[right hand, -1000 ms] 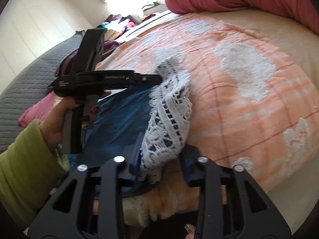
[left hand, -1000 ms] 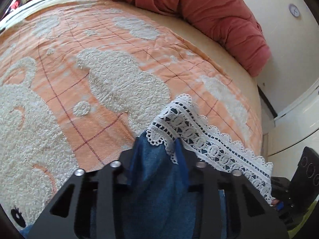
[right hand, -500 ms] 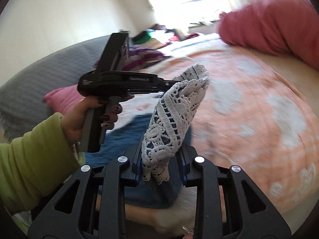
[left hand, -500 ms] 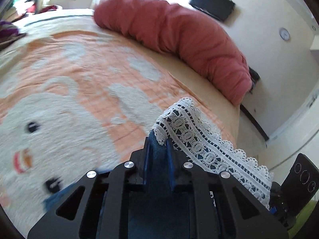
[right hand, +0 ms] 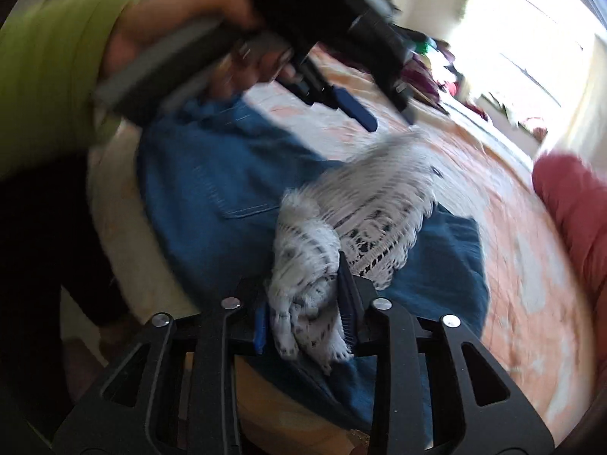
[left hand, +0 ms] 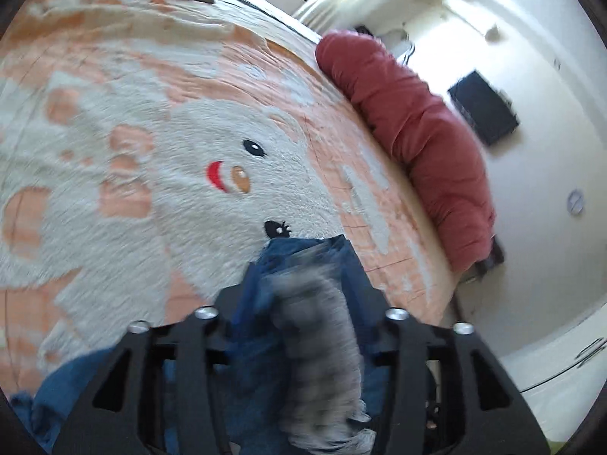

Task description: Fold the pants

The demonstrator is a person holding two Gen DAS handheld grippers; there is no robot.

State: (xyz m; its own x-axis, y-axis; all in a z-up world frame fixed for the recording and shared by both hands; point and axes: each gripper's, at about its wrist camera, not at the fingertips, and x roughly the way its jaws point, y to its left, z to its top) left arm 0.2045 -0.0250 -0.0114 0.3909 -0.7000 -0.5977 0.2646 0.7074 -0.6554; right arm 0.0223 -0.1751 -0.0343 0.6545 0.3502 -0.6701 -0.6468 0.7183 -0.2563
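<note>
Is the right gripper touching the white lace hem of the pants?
Touching. The right wrist view shows the right gripper with its jaws closed on the bunched lace hem.

My right hand-held gripper [right hand: 303, 303] sits low and near, its jaws closed tight on a bunch of cloth between the blue pads [right hand: 346, 288]. My left hand-held gripper [right hand: 383, 112] hangs higher, to the far left of it, fingers pointing right with a gap between them. My left hand [right hand: 212, 34] wraps its handle, the green sleeve [right hand: 53, 76] covering the forearm; all blurred.
</note>
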